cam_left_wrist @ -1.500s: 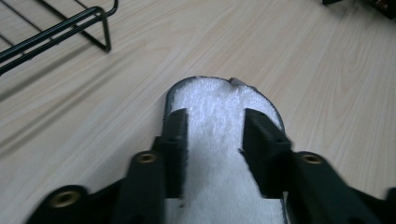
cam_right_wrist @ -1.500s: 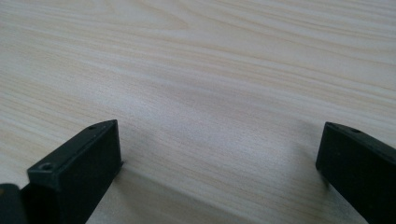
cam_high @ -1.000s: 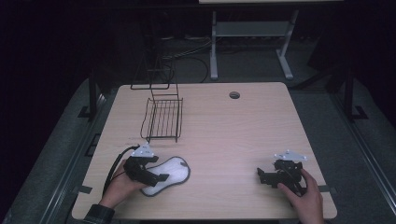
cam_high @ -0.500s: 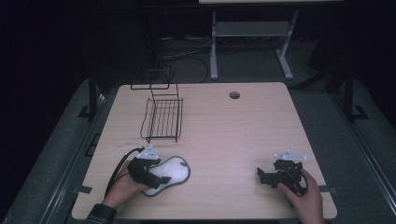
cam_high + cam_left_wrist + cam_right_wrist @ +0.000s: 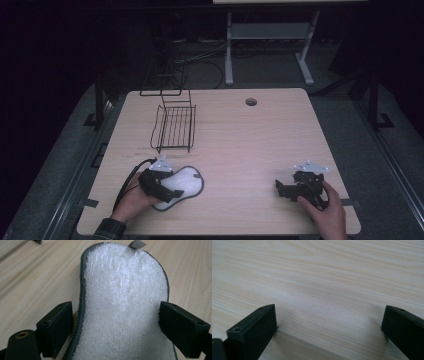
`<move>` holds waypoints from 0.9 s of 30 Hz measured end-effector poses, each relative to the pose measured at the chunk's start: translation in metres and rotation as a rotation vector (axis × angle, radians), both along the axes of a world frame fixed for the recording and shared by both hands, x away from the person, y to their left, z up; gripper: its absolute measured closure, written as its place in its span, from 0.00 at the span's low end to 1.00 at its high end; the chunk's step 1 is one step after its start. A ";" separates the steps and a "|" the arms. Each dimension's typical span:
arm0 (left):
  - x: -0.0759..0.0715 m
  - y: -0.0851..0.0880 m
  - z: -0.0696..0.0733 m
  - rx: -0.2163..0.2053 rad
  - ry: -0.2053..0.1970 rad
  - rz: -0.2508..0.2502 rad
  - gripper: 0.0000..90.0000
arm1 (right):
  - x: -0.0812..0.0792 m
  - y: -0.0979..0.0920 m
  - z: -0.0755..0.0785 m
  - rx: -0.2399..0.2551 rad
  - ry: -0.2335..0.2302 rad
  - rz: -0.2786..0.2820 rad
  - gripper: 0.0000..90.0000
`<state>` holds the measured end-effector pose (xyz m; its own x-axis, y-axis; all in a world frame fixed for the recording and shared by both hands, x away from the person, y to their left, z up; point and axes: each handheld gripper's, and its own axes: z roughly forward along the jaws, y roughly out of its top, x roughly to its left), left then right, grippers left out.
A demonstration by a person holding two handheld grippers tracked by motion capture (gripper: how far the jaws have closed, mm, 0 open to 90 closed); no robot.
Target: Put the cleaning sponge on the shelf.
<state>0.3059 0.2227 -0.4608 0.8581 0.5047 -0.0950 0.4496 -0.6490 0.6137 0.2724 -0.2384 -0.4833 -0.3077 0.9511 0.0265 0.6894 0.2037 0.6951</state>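
Observation:
A white terry pad (image 5: 186, 181) with a grey rim lies flat on the table near the front left. My left gripper (image 5: 166, 192) is at the pad's near end. In the left gripper view the pad (image 5: 122, 290) runs between the jaws, which stand apart on either side of its narrow waist, so the left gripper (image 5: 120, 332) is open. At the front right, my right gripper (image 5: 281, 189) rests low over bare wood. Its jaws are wide apart and nothing lies between them in the right gripper view (image 5: 329, 332).
A black wire basket (image 5: 175, 127) stands at the back left of the wooden table (image 5: 250, 150), with a wire frame behind it. A round cable hole (image 5: 251, 102) sits near the far edge. Bare wood lies between the grippers.
The left gripper has shifted very slightly toward the near edge at the pad. The right gripper has stayed where it was.

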 end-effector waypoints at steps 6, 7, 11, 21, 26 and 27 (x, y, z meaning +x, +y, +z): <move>0.000 -0.001 0.002 0.004 0.003 -0.023 0.22 | 0.000 0.000 0.000 0.000 0.000 0.000 0.00; 0.000 -0.001 0.002 0.005 0.004 -0.024 0.22 | 0.000 0.000 0.000 0.000 0.000 0.000 0.00; 0.001 -0.001 0.003 0.009 0.011 -0.028 0.24 | 0.000 0.000 0.000 0.000 0.000 0.000 0.00; -0.002 0.004 0.017 -0.031 -0.027 -0.031 0.42 | 0.000 0.000 0.000 0.000 0.000 0.000 0.00; -0.002 0.007 0.019 -0.040 -0.025 -0.031 0.47 | 0.000 0.000 0.000 0.000 0.000 0.000 0.00; -0.001 0.007 0.020 -0.044 -0.021 -0.028 0.48 | 0.000 0.000 0.000 0.000 0.000 0.000 0.00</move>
